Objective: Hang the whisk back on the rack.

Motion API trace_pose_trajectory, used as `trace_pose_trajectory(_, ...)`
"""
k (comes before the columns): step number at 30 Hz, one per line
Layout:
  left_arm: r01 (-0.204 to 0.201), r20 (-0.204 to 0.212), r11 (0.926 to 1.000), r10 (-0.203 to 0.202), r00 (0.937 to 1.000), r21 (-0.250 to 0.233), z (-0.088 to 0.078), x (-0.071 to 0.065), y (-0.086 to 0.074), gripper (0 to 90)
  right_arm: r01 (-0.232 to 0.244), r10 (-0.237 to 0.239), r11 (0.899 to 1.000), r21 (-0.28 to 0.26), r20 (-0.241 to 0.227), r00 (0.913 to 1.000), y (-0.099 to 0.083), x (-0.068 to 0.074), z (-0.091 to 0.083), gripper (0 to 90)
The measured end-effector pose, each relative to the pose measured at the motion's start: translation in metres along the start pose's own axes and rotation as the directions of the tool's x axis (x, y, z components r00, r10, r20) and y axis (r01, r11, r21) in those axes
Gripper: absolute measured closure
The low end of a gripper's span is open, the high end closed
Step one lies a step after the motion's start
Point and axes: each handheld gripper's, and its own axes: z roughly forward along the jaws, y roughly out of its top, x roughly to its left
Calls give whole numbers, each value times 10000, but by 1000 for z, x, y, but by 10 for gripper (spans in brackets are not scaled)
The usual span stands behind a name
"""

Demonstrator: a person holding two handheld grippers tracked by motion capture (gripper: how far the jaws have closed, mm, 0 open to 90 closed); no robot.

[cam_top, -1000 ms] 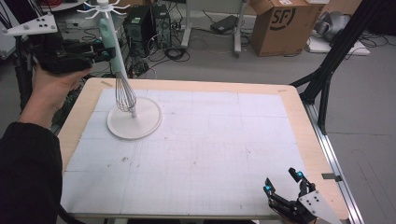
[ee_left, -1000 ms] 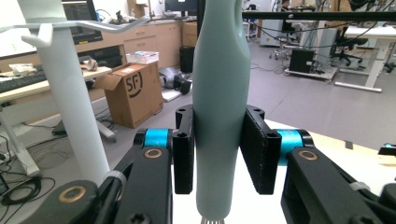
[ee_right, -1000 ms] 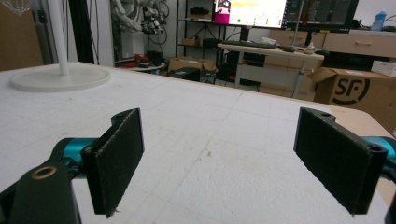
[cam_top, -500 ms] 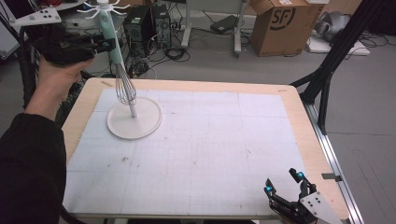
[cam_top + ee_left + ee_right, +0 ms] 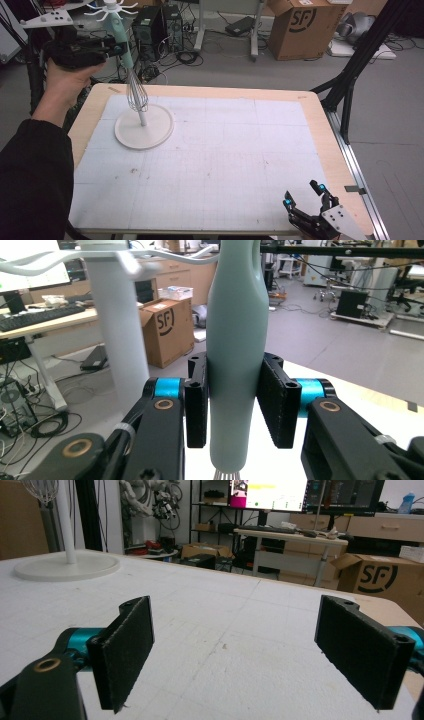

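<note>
Whisk [image 5: 131,75] now higher in clamped left gripper [image 5: 231,400], wires cropped; right gripper [image 5: 235,645] apart.

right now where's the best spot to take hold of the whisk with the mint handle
Grip the mint-green plastic-handled wire whisk on its thick, smooth handle, side-on, as the left tongs do: it hangs upright beside the white stand pole, and the springy wire loops offer no firm hold.
</note>
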Motion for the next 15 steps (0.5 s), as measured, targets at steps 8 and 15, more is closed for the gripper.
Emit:
trace_pose_trajectory(8,-84,89,10000,83,9999,29,4,-3,2,672,7,-7,10000,4,-9,10000,0,-1,0,155)
trace_pose_trajectory(15,-125,96,9998,124,9999,131,10,-6,5,672,14,-14,10000,-12,-12,10000,0,-1,0,155)
